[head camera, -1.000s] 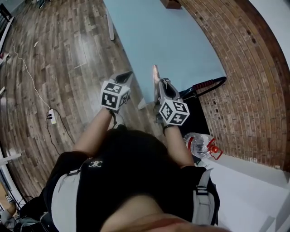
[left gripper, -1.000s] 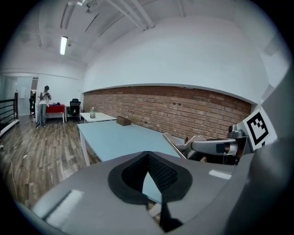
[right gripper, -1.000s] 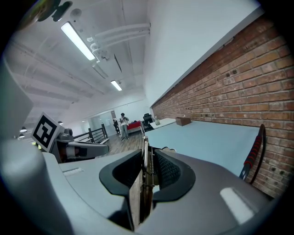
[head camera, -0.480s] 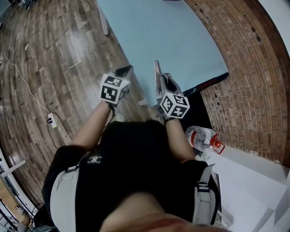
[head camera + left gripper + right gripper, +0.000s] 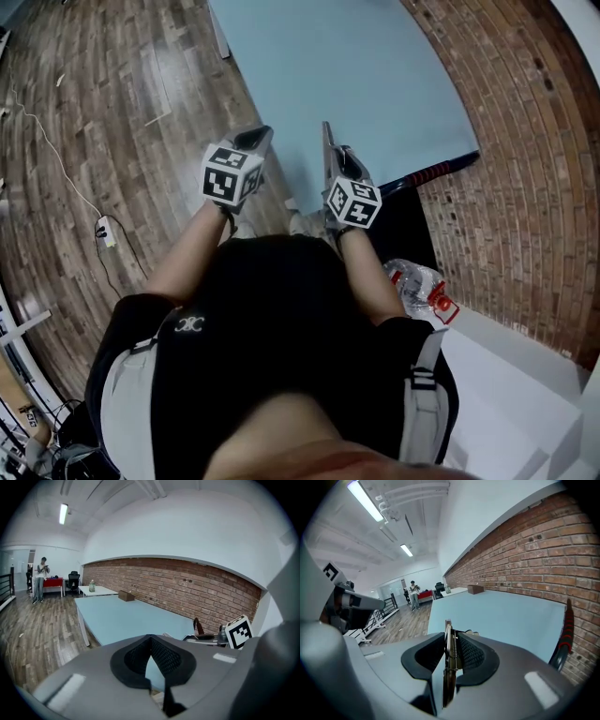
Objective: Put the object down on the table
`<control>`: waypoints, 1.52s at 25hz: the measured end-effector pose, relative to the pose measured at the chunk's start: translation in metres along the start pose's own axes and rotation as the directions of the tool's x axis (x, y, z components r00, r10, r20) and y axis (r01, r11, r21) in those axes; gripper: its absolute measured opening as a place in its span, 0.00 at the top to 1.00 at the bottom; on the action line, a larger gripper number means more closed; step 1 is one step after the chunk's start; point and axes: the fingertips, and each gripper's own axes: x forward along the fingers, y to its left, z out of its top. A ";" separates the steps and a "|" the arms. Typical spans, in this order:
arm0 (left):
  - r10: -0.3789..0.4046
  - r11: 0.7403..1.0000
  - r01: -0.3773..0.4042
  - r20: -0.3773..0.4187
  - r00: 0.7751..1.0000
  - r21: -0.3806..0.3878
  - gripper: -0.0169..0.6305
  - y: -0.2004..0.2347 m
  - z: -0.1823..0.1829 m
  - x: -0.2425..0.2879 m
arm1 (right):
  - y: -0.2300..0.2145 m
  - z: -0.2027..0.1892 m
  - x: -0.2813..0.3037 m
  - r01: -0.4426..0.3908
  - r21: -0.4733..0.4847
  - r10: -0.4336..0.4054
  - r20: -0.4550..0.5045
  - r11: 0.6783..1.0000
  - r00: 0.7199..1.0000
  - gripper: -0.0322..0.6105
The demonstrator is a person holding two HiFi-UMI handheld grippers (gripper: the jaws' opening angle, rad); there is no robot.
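My right gripper [image 5: 334, 165] is shut on a thin flat object [image 5: 325, 150] held on edge, which sticks forward over the near corner of the light blue table [image 5: 375, 75]. In the right gripper view the object [image 5: 447, 637] shows a metal edge and a small spring, clamped between the black pads [image 5: 474, 654] of that gripper [image 5: 449, 654], with the table [image 5: 501, 616] beyond. My left gripper [image 5: 257, 142] hovers beside the table's near left edge. Its jaws [image 5: 151, 641] meet at the tips with nothing between them.
A brick wall [image 5: 525, 141] runs along the table's right side. A black seat with a red-and-black handle [image 5: 441, 169] and a water bottle [image 5: 417, 286] are at my right. A power strip [image 5: 103, 234] lies on the wood floor. A cardboard box [image 5: 125, 596] sits far down the table.
Both grippers have shifted a little forward toward the table's near edge. The right gripper's hold on the flat object is unchanged.
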 end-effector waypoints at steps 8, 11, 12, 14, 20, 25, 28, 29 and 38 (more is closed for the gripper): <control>0.054 0.998 -0.054 -0.022 0.998 -0.013 0.97 -0.007 -0.009 0.002 | -0.018 -0.042 0.039 -0.004 -0.016 0.002 -0.140 1.000 0.990 0.79; 0.061 0.998 -0.061 -0.036 0.997 -0.002 0.97 -0.009 -0.015 0.004 | -0.018 -0.054 0.051 -0.008 -0.029 0.002 -0.174 1.000 0.985 0.79; 0.063 0.998 -0.063 -0.038 0.997 0.002 0.97 -0.010 -0.016 0.005 | -0.018 -0.059 0.055 -0.006 -0.033 0.000 -0.186 0.999 0.982 0.79; 0.073 0.997 -0.073 -0.046 0.996 0.008 0.97 -0.009 -0.016 0.003 | -0.020 -0.067 0.061 -0.006 -0.033 0.000 -0.205 0.999 0.979 0.79; 0.092 0.996 -0.092 -0.065 0.994 0.006 0.97 -0.001 -0.018 0.000 | -0.025 -0.085 0.072 0.000 -0.018 -0.004 -0.229 1.000 0.973 0.79; 0.088 0.996 -0.088 -0.078 0.993 0.003 0.97 0.000 -0.022 0.003 | -0.024 -0.087 0.074 0.019 -0.089 -0.040 -0.238 0.996 0.970 0.77; 0.080 0.997 -0.080 -0.085 0.993 0.012 0.97 -0.004 -0.021 0.006 | -0.026 -0.085 0.073 0.028 -0.153 -0.064 -0.238 0.988 0.969 0.65; 0.079 0.997 -0.079 -0.086 0.993 0.013 0.97 -0.004 -0.021 0.006 | -0.027 -0.085 0.073 0.033 -0.169 -0.073 -0.237 0.985 0.969 0.62; 0.064 0.998 -0.064 -0.095 0.993 0.003 0.97 -0.004 -0.024 0.012 | -0.043 -0.080 0.072 0.105 -0.234 -0.157 -0.218 0.967 0.963 0.50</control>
